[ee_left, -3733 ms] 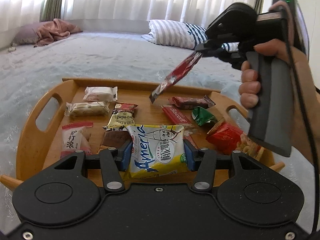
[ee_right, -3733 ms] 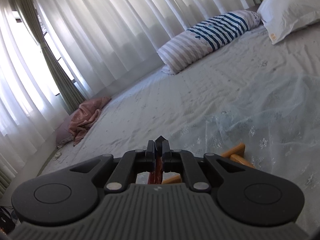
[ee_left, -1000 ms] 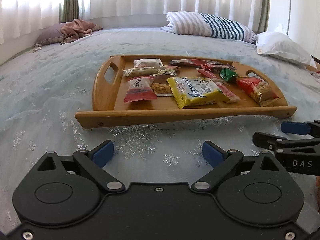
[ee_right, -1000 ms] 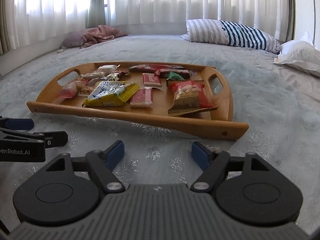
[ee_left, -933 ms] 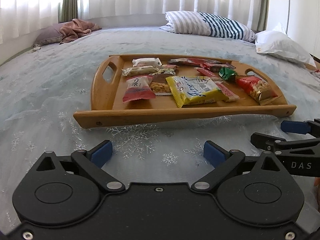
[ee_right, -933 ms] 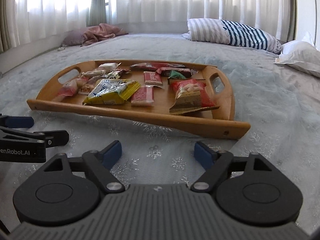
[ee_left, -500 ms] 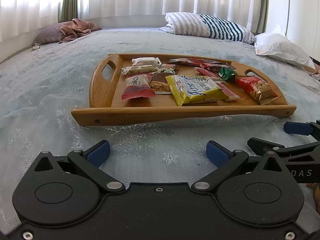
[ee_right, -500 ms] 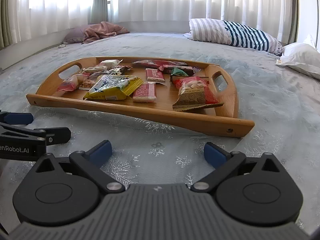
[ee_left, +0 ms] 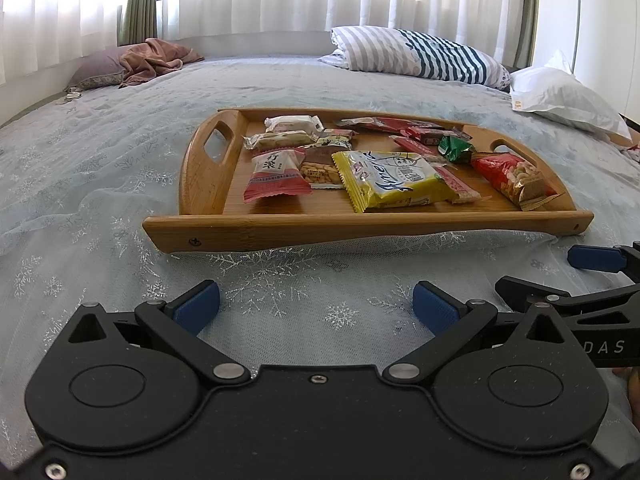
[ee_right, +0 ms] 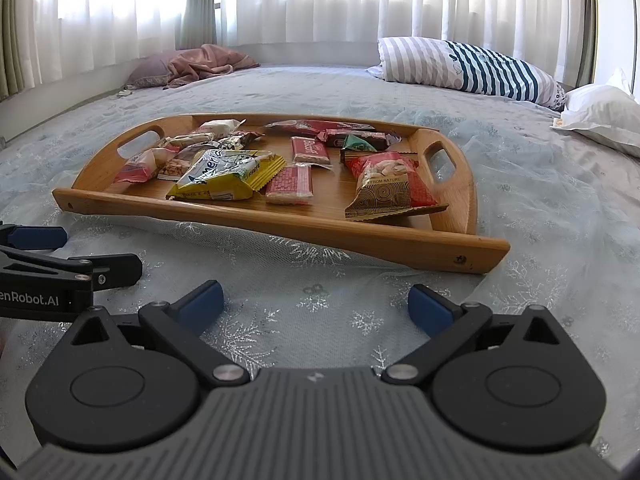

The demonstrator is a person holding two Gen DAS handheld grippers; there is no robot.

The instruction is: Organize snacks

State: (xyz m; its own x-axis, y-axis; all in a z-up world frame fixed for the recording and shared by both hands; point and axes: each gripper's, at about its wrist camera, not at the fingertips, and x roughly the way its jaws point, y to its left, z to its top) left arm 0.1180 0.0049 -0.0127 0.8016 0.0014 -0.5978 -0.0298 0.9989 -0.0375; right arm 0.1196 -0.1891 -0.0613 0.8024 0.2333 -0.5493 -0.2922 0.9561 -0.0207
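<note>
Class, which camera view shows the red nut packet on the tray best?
The right wrist view: the red nut packet lies near, its front and pale nuts clear, on the wooden tray. In the left wrist view the packet sits at the tray's far right end, seen slantwise and smaller.

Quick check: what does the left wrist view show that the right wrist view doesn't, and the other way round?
Left wrist only: the open right gripper at the right edge, marked DAS.

Right wrist only: the open left gripper at the left edge, and the nut bag with its brown spiral front.

Both: the wooden tray on the bed, the yellow snack pack and the striped pillow.
</note>
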